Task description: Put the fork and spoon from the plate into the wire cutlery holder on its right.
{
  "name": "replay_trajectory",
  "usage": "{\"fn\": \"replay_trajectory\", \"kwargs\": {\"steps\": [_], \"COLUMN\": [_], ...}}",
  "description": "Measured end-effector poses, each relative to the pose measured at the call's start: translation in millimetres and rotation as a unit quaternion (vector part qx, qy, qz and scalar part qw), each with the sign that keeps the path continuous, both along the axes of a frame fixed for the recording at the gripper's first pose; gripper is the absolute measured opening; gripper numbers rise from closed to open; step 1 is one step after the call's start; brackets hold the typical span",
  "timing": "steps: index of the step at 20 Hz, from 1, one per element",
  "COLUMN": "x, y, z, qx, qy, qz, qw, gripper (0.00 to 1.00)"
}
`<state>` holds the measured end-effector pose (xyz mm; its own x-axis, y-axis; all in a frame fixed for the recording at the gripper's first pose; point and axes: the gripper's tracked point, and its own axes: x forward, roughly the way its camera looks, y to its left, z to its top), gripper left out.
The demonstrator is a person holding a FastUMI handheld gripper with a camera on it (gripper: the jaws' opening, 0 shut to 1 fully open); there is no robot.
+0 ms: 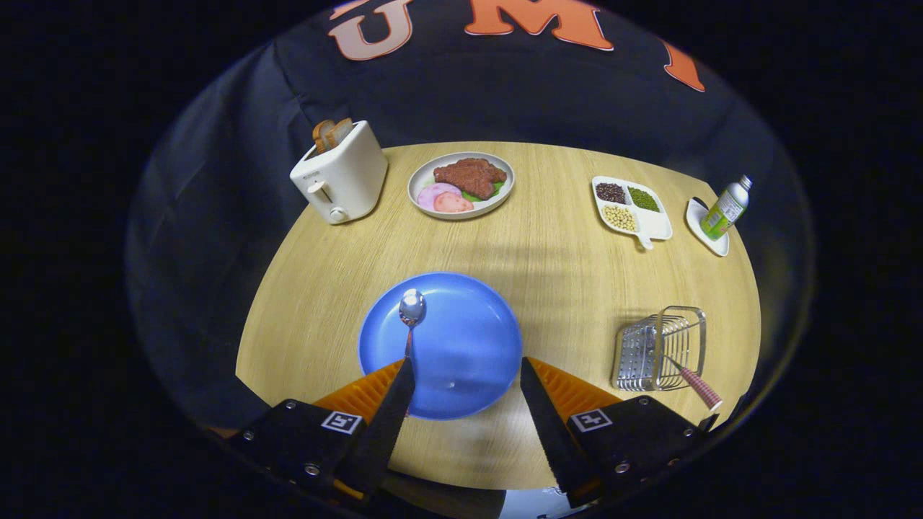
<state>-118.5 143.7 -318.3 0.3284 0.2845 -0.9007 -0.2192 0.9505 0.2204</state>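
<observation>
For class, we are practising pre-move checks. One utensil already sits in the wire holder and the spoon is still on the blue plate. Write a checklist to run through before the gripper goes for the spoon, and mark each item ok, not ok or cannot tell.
1. Gripper open wide enough for the handle: ok, fingers spread apart over the blue plate.
2. Spoon centred between the fingers: not ok, its handle runs under the left finger.
3. Spoon lies flat, bowl pointing away: ok.
4. Wire cutlery holder upright, right of the plate: ok.
5. Room left in the holder: cannot tell; the utensil with the striped handle leans out of it.
6. Path from plate to holder over bare table: ok.
</observation>
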Motion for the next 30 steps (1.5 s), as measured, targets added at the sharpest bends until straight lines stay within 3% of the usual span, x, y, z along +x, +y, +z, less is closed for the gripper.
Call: {"fn": "replay_trajectory", "kwargs": {"steps": [7,11,20,24,30], "x": [-26.6,-33.9,-30.7,-28.3,-12.8], "y": [56.5,62.9,70.5,67.0,9.3], "z": [-47.9,-71.2,-96.7,-79.3,-27.9], "qx": [0.006,-0.010,-0.040,-0.014,-0.021], "qy": [0.012,0.033,0.030,0.035,0.025], "qz": [0.016,0.008,0.011,-0.005,-0.029], "qw": [1.000,0.999,0.999,0.999,0.999], "gripper": [0.87,0.70,0.14,0.08,0.07]}}
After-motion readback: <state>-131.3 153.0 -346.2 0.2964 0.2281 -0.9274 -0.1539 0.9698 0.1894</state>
